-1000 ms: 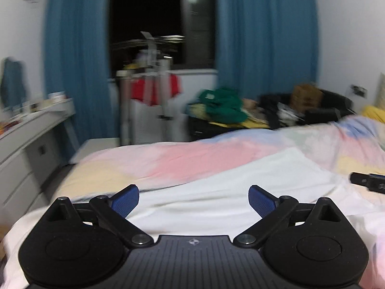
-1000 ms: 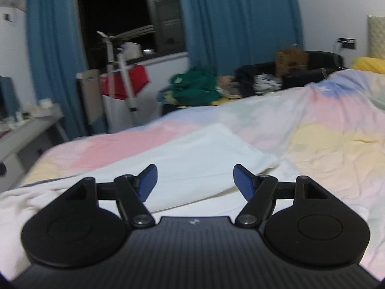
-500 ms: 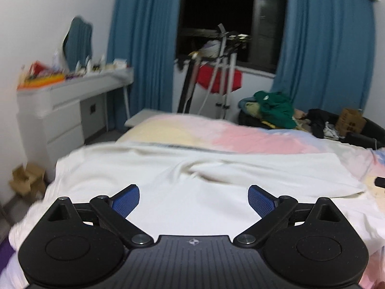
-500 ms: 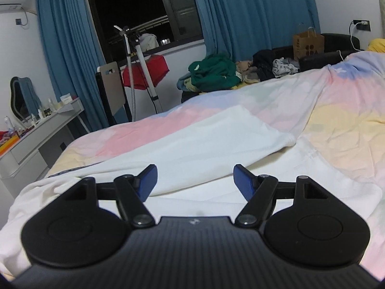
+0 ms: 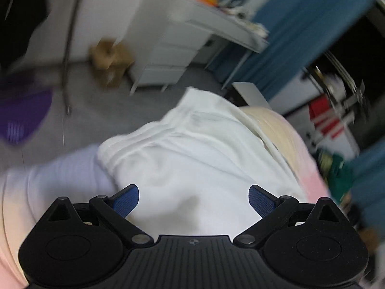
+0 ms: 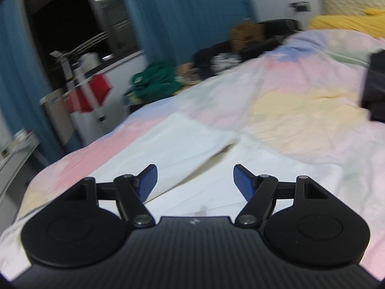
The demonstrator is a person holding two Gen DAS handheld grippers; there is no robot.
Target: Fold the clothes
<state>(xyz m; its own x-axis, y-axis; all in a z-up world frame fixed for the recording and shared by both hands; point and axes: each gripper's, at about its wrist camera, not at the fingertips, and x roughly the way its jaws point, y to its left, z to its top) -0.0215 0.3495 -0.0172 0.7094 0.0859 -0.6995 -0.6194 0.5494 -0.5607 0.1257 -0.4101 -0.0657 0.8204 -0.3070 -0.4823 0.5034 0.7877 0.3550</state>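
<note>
White garment (image 5: pixel 192 159) ahead of left gripper (image 5: pixel 193 198), jaws apart, empty

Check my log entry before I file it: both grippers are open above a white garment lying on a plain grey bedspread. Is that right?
Not quite. The bedspread is not plain grey: the right wrist view shows pastel patches of pink, yellow and blue. The rest holds: the left gripper and right gripper are open, over the white garment.

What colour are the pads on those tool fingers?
Blue pads on black arms, clearest in the right wrist view.
</note>
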